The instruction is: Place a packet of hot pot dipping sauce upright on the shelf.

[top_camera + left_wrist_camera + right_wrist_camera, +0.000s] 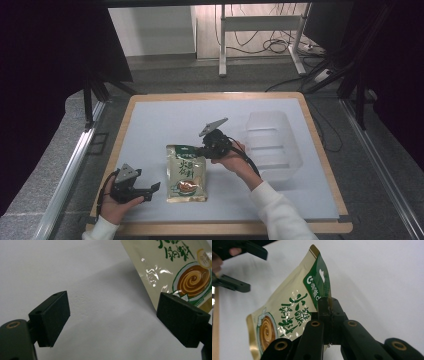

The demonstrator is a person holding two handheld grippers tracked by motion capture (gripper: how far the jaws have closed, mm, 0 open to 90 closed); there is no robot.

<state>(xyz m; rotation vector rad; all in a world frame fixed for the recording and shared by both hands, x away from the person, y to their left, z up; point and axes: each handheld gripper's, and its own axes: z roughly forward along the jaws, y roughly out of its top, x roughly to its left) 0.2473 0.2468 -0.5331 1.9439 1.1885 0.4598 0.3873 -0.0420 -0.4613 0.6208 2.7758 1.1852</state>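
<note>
Pouch (186, 174) w/ green print and a brown swirl picture lies near the bench (150, 125) centre, on the white mat, its top edge toward the far side. Right claw (201, 151) is clenched on the pouch's top right corner; right gripper view shows the jaws pinched together on the green header strip (318, 282) just below the hang hole, the pouch (287, 315) curling up from the mat at that corner. Right hand (231, 159) comes in from the lower right, white sleeve (280, 210) behind it; grey plate (213, 126) sits atop the gripper.

Left claw (152, 191) is released, jaws wide apart and holding nothing, low over the mat just left of the pouch's bottom left corner. Left gripper view: pads (52, 317) spread w/ bare mat between, pouch (175, 270) at upper right behind the right-hand pad. Left hand (114, 200) is near the bench's front left edge.

Clear bin (272, 145) stands right of the pouch, near the right hand, apart from both claws.
</note>
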